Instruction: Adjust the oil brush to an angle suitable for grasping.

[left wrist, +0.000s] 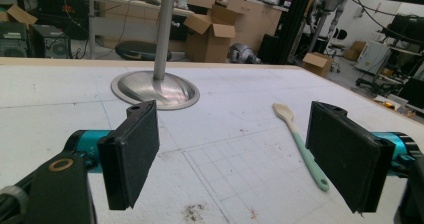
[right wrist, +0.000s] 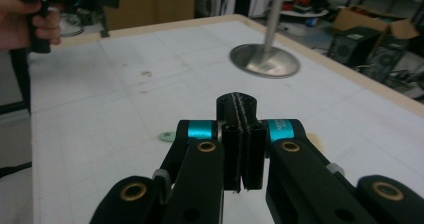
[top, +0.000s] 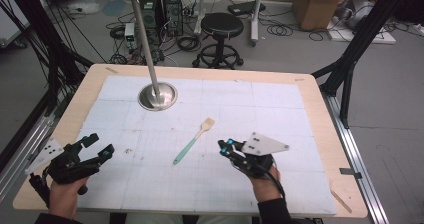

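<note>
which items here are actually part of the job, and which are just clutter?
In play:
- spatula, flat on the mat, between the two grippers
- right gripper, jaws shut, nothing between them
- left gripper, jaws open, nothing between them

Just lying about:
- metal stand, base on the mat's far left
- black stool, on the floor beyond the table
- cardboard boxes, on the floor at the back

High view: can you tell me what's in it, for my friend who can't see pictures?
A spatula with a mint-green handle lies on the white table mat, between two hand-held black grippers. The left gripper has its jaws open, and the right gripper has its jaws shut on nothing. Farther back stands a shiny metal pole on a round base.
</note>
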Available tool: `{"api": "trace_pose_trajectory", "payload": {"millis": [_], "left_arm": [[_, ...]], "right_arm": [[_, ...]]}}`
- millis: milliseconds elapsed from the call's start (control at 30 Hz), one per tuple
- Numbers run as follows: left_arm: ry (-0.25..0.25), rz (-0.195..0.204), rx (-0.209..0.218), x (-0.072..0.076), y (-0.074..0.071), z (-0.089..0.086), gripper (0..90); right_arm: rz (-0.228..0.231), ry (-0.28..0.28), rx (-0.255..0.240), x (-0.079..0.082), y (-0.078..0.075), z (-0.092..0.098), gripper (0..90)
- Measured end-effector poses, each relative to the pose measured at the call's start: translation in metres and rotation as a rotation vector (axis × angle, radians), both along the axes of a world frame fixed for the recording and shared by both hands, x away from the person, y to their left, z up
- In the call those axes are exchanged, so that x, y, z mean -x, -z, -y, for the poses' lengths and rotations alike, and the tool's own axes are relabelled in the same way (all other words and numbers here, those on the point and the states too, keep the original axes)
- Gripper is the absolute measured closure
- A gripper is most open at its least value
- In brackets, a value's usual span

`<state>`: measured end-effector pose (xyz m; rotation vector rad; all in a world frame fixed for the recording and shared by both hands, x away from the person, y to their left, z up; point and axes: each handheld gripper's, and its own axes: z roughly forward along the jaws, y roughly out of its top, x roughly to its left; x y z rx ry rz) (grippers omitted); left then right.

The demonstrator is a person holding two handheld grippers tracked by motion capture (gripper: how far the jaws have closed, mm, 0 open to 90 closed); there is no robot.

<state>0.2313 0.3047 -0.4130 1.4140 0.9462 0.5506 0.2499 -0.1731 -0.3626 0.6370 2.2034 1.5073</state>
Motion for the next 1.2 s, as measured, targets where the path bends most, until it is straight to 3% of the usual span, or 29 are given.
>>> {"api": "trace_pose_trajectory", "payload": {"millis": [133, 167, 200, 233, 300, 500, 600, 667, 967, 1200], "left_arm": [[0.003, -0.001, 0.006, -0.001, 0.0, -0.001, 21.8], [0.003, -0.001, 0.006, -0.001, 0.0, -0.001, 21.8], [0.009, -0.003, 0.005, -0.002, 0.0, 0.0, 21.8], [0.009, -0.003, 0.005, -0.002, 0.0, 0.0, 21.8], [0.012, -0.006, 0.004, -0.002, 0.0, 0.0, 21.8], [0.016, -0.006, 0.006, -0.003, 0.0, 0.001, 22.0], [0.015, -0.006, 0.01, -0.002, 0.0, 0.0, 22.0], [0.015, -0.006, 0.014, -0.003, 0.0, -0.001, 21.9], [0.017, -0.011, 0.022, -0.005, 0.001, -0.001, 22.0], [0.002, -0.011, 0.029, -0.006, 0.001, -0.004, 22.0]], "right_arm": [[-0.047, -0.064, 0.067, -0.012, 0.018, -0.029, 89.2], [-0.047, -0.064, 0.067, -0.012, 0.018, -0.029, 89.2], [-0.076, -0.077, 0.124, -0.016, 0.028, -0.04, 89.2], [-0.076, -0.077, 0.124, -0.016, 0.028, -0.04, 89.2], [-0.105, -0.109, 0.182, -0.022, 0.038, -0.053, 89.2], [-0.172, -0.146, 0.244, -0.034, 0.056, -0.072, 89.2], [-0.228, -0.165, 0.275, -0.041, 0.074, -0.086, 89.2], [-0.233, -0.176, 0.294, -0.043, 0.08, -0.093, 89.2], [-0.259, -0.163, 0.279, -0.056, 0.085, -0.106, 89.3], [-0.258, -0.087, 0.295, -0.072, 0.084, -0.122, 89.2]]}}
